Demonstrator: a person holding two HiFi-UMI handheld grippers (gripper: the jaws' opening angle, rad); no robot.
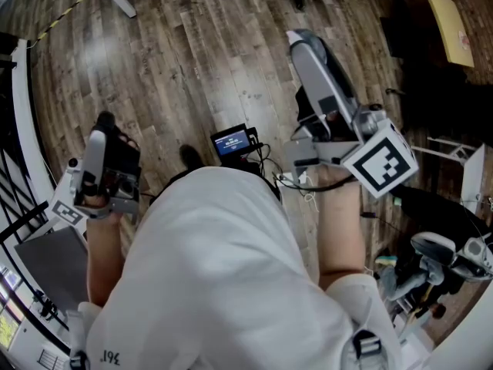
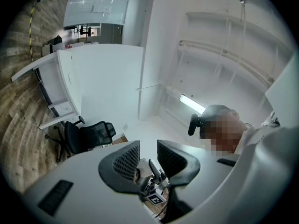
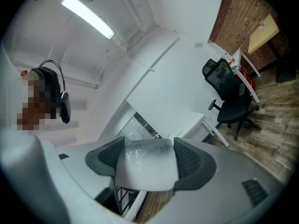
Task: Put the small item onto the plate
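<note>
Right hand-held gripper [image 3: 147,158] is clamped on the small item [image 3: 145,168]. A pale, glossy lump is seen wedged between the two dark ribbed pads [image 3: 189,162], filling the gap and touching both sides. It sits at the jaw tips and bulges a little below them in the right gripper view.

Left hand-held gripper [image 2: 148,154] is held with its jaws apart. Nothing is gripped. Through the gap only the other gripper's marker cube [image 2: 155,199] is seen, well beyond the jaws.

Pose: both grippers are raised in front of the torso and tipped upward. A ceiling light strip [image 3: 88,16] and white walls are framed by the right gripper view, and a similar ceiling light [image 2: 192,104] by the left gripper view. In the head view the right forearm [image 1: 341,233] is seen bent up, with the hand [image 1: 337,182] wrapped on the handle just under the cube. The left hand [image 1: 98,205] is held lower and further out to the side, the two grippers well apart. A wooden floor [image 1: 177,60] lies below. A small screen device [image 1: 232,141] is seen between the arms, just past the white shirt [image 1: 223,284].
</note>
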